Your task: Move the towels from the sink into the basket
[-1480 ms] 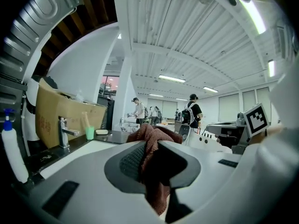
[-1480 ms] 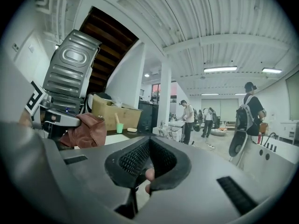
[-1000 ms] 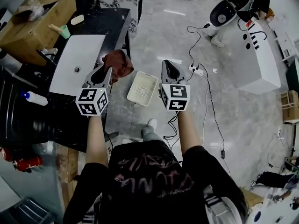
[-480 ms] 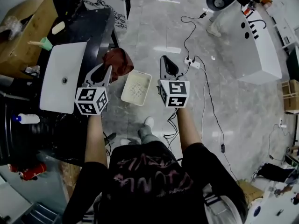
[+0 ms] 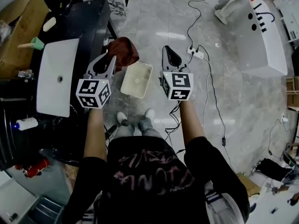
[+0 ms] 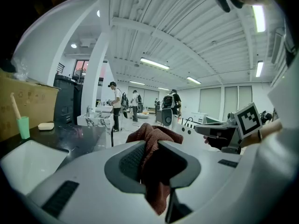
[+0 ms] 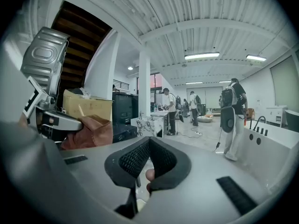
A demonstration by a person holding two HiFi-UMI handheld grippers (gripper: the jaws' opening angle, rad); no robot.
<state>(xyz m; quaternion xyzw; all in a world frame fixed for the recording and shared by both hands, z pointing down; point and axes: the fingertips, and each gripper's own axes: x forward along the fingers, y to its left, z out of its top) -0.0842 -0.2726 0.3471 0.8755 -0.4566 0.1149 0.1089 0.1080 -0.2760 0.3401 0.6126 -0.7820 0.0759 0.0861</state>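
My left gripper (image 5: 110, 59) is shut on a dark red towel (image 5: 124, 50); the cloth bunches between its jaws (image 6: 152, 139) and hangs beyond the counter's edge, just left of the basket. The white slotted basket (image 5: 137, 80) stands on the grey floor between my two grippers. My right gripper (image 5: 170, 55) is to the right of the basket, its jaws closed tip to tip on nothing (image 7: 148, 141). In the right gripper view the towel (image 7: 93, 129) shows at the left. The white sink (image 5: 56, 76) sits in the black counter at the left, and no towel shows in it.
A cardboard box (image 5: 18, 13), a green cup (image 5: 37, 43) and a soap bar (image 5: 49, 24) stand behind the sink, a spray bottle (image 5: 23, 124) in front. A power strip (image 5: 196, 54) with cables lies on the floor. A white unit (image 5: 261, 31) stands at the right. People stand far off.
Both grippers have moved away from the sink toward the basket, the left one carrying the towel with it. The person's feet have stepped closer to the basket.
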